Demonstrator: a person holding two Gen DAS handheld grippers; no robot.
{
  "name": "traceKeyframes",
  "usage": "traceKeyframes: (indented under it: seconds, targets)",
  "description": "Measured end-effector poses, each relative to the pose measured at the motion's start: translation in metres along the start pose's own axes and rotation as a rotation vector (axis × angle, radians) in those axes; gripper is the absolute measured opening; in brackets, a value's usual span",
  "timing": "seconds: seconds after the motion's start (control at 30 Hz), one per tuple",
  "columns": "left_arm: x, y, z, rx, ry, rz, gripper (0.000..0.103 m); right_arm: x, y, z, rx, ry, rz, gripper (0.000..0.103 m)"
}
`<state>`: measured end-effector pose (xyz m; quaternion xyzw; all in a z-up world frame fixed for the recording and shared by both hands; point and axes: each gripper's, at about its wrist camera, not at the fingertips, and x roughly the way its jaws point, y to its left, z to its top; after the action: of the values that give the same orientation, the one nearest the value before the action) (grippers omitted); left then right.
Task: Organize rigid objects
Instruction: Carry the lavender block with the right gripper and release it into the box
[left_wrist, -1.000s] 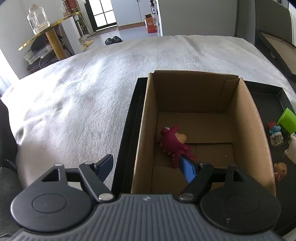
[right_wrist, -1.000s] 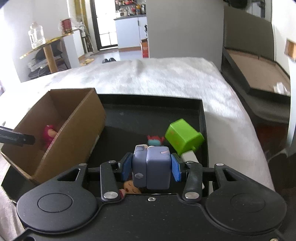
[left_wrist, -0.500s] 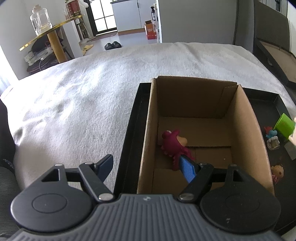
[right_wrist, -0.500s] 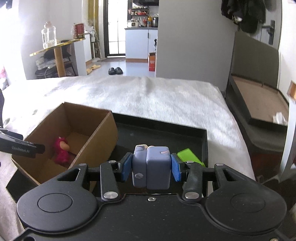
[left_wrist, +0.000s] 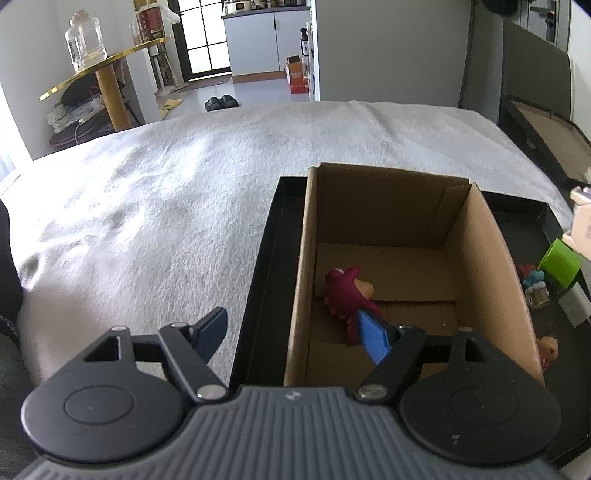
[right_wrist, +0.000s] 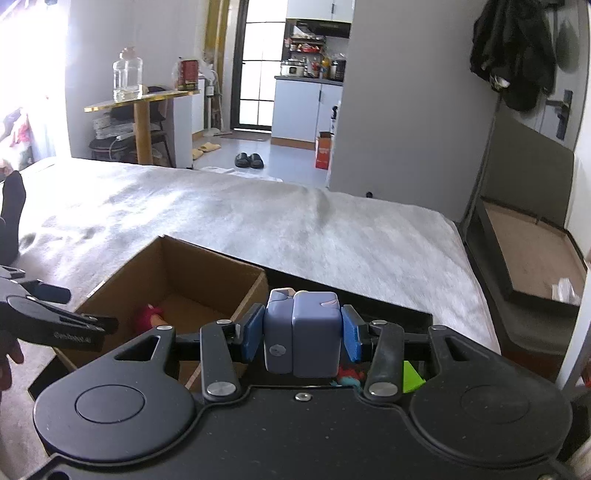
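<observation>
On a white, nubbly bedspread (left_wrist: 155, 206) sits a shallow black tray (left_wrist: 258, 280) with a plain corrugated cardboard box (left_wrist: 484, 258) standing in its left part, open-topped, flaps seamed across the floor. One magenta toy figure (left_wrist: 345, 291) of soft, rounded shape lies on the box floor near the left wall. The left gripper (left_wrist: 295, 332) is spread wide and grasps nothing: one blue ribbed pad (left_wrist: 373, 341) hangs inside the box just beside the figure, the other finger outside over the bedspread. The right gripper (right_wrist: 300, 334) is clenched on one smooth periwinkle block toy (right_wrist: 303, 332), boxy with rounded edges, held up above the tray, right of the box. On the tray's right part lie a glossy green block (left_wrist: 557, 262), a small red-and-blue figure (left_wrist: 532, 275), a tiny mug-shaped piece (left_wrist: 537, 295) and an orange-headed figurine (left_wrist: 548, 347), one of each.
</observation>
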<state>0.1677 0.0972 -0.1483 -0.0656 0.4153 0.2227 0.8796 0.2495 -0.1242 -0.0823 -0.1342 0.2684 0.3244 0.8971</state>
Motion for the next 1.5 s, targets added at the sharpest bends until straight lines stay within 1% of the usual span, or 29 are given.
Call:
traceKeyframes:
  seconds: [0.2, 0.3, 0.37, 0.4, 0.47, 0.57, 0.7, 0.9, 1.27, 1.43, 1.5]
  targets:
    - [-0.002, 0.0, -0.001, 0.01, -0.031, -0.01, 0.072, 0.005, 0.018, 0.011, -0.037, -0.008, 0.019, 0.043]
    - [-0.002, 0.001, -0.003, 0.015, -0.033, -0.03, 0.065, 0.009, 0.028, 0.015, -0.057, -0.007, 0.031, 0.043]
    - [-0.002, 0.002, -0.004, 0.009, -0.032, -0.045, 0.054, 0.01, 0.035, 0.017, -0.073, -0.007, 0.032, 0.043]
    - [-0.001, 0.002, -0.005, 0.013, -0.034, -0.045, 0.051, 0.012, 0.038, 0.017, -0.079, -0.005, 0.034, 0.043]
    - [-0.001, 0.002, -0.006, 0.013, -0.039, -0.045, 0.037, 0.014, 0.044, 0.017, -0.09, 0.001, 0.038, 0.043]
    - [0.0, 0.003, -0.007, 0.01, -0.041, -0.059, 0.025, 0.019, 0.053, 0.018, -0.11, 0.005, 0.045, 0.043]
    - [-0.001, 0.003, -0.008, 0.004, -0.05, -0.073, 0.016, 0.024, 0.063, 0.018, -0.133, 0.009, 0.064, 0.043]
    - [-0.002, 0.004, -0.008, 0.007, -0.065, -0.074, 0.014, 0.034, 0.075, 0.016, -0.161, 0.027, 0.08, 0.044]
    - [-0.004, 0.008, -0.008, -0.017, -0.064, -0.094, 0.014, 0.058, 0.09, 0.009, -0.207, 0.076, 0.106, 0.044]
    - [-0.003, 0.01, -0.008, -0.029, -0.06, -0.101, 0.014, 0.063, 0.095, 0.013, -0.216, 0.07, 0.104, 0.044]
    - [-0.003, 0.01, -0.008, -0.03, -0.06, -0.1, 0.014, 0.065, 0.094, 0.013, -0.209, 0.078, 0.086, 0.044]
